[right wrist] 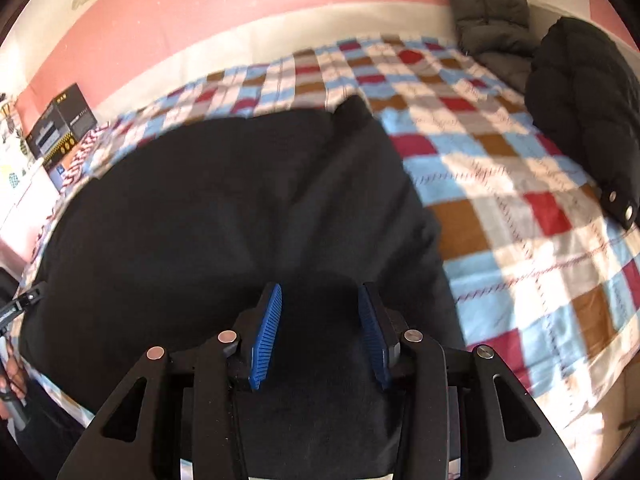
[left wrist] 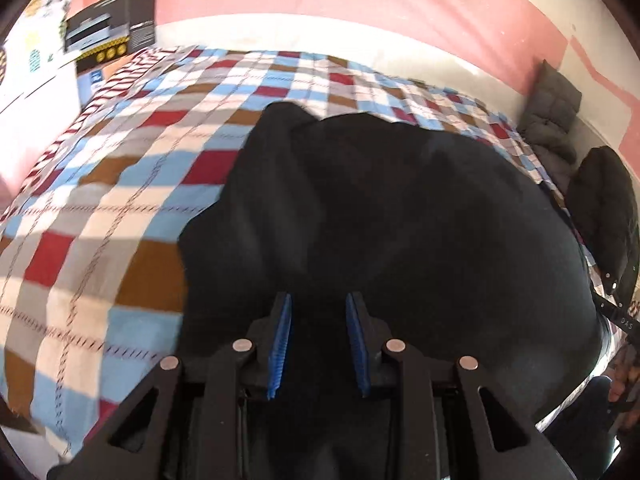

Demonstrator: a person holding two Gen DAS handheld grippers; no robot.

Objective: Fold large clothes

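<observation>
Your left claw point(left wrist: 319, 334) hung with its blue ribbed pads parted and nothing between them, just above the near part of a large black garment point(left wrist: 400, 220) spread on the bed. Your right claw point(right wrist: 320, 334) was likewise spread, its pads apart over the same soft, matte cloth point(right wrist: 220, 208), gripping none of it.

Ahead of the left claw the garment ended in a rumpled, rounded edge; beyond and to its left lay open checked bedspread point(left wrist: 120, 160), woven in red, blue, brown and cream squares. To the right of the right claw the cover point(right wrist: 520, 220) ran bare as far as a black quilted jacket point(right wrist: 584, 120) with metal snaps.

Only the left view showed the printed side of the dark cardboard box point(left wrist: 112, 28) far ahead to the left. Only the right view showed the grey puffer coat point(right wrist: 492, 12) whole, against the pink wall point(right wrist: 200, 12).
</observation>
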